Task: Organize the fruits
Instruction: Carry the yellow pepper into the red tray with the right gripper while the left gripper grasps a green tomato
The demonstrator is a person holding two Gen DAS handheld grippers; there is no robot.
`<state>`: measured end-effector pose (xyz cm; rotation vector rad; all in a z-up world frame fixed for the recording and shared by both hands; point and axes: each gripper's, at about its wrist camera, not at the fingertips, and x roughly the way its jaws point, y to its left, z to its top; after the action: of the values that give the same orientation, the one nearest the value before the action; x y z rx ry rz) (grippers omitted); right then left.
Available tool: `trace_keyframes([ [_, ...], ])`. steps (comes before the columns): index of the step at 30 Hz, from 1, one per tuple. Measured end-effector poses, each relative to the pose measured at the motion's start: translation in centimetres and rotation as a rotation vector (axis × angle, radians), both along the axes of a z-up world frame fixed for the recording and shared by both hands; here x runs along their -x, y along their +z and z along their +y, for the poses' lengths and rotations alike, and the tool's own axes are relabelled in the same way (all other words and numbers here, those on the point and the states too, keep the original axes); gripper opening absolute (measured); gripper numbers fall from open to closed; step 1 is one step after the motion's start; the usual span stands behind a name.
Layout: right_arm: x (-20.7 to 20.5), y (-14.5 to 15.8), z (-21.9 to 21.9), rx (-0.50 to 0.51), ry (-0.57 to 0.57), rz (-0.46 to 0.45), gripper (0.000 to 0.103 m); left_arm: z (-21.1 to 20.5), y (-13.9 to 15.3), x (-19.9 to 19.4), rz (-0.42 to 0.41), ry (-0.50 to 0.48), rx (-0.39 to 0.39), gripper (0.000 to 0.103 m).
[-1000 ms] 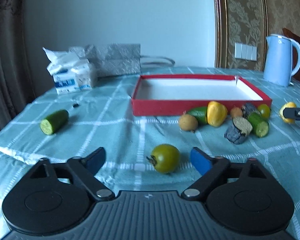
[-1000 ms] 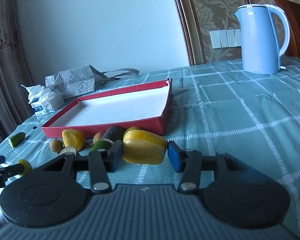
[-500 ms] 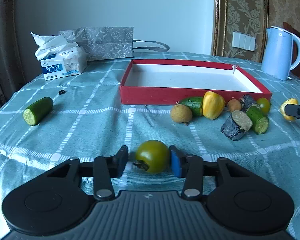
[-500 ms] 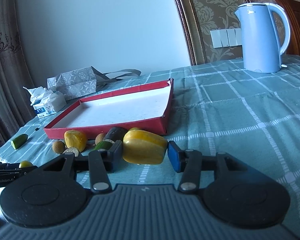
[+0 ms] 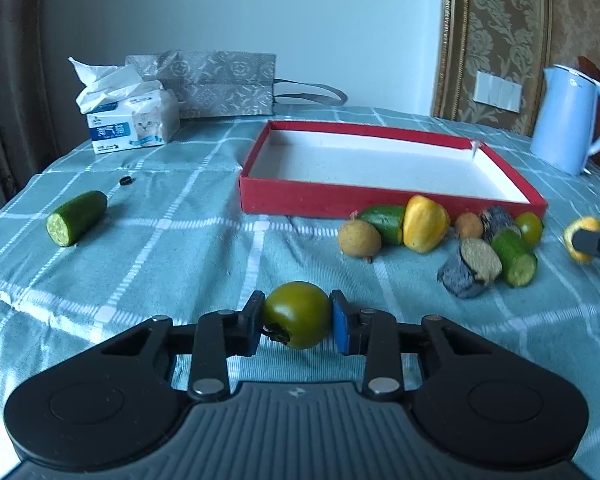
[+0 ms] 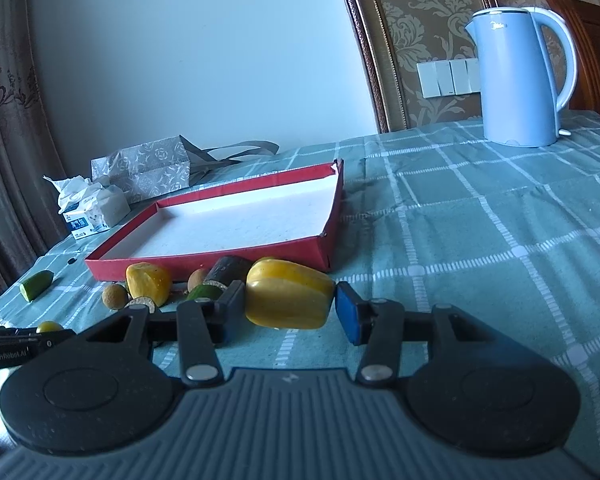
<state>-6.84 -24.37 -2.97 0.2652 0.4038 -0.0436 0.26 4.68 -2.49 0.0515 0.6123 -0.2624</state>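
My left gripper (image 5: 296, 320) is shut on a round green fruit (image 5: 298, 314) and holds it just above the cloth, in front of the red tray (image 5: 320, 200). My right gripper (image 6: 288, 306) is shut on a yellow fruit (image 6: 288, 300) near the tray's (image 6: 324, 248) right front corner. A pile lies by the tray's front wall: a brown round fruit (image 5: 358, 238), a yellow fruit (image 5: 424, 224), a cucumber piece (image 5: 514, 258) and a dark chunk (image 5: 468, 268). A lone cucumber half (image 5: 76, 218) lies far left.
A tissue pack (image 5: 130, 120) and a grey gift bag (image 5: 216, 84) stand at the back left. A blue kettle (image 6: 520, 76) stands at the back right. The table carries a green checked cloth (image 6: 480, 240). The tray's white inside holds nothing.
My left gripper closed on the green fruit and lifted it slightly. My right gripper kept its hold on the yellow fruit and rose a little.
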Motion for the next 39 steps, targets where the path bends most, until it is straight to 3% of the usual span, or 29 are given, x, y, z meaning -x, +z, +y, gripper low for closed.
trace_keyframes([
  [12, 0.3, 0.2, 0.6, 0.045, -0.016, -0.023, 0.047, -1.8, 1.3, -3.5, -0.079, 0.143, -0.013, 0.033],
  [24, -0.6, 1.4, 1.6, 0.064, 0.003, -0.038, 0.047, -1.0, -0.3, -5.2, -0.047, 0.189, 0.036, 0.033],
  [32, -7.0, 5.4, 2.0, 0.092, 0.027, -0.033, 0.047, -0.8, -0.3, -5.1, -0.047, 0.179, 0.043, 0.033],
  [39, -14.1, 4.7, 1.7, 0.130, -0.022, 0.036, 0.047, -0.7, -0.4, -5.3, -0.034, 0.181, 0.051, 0.033],
])
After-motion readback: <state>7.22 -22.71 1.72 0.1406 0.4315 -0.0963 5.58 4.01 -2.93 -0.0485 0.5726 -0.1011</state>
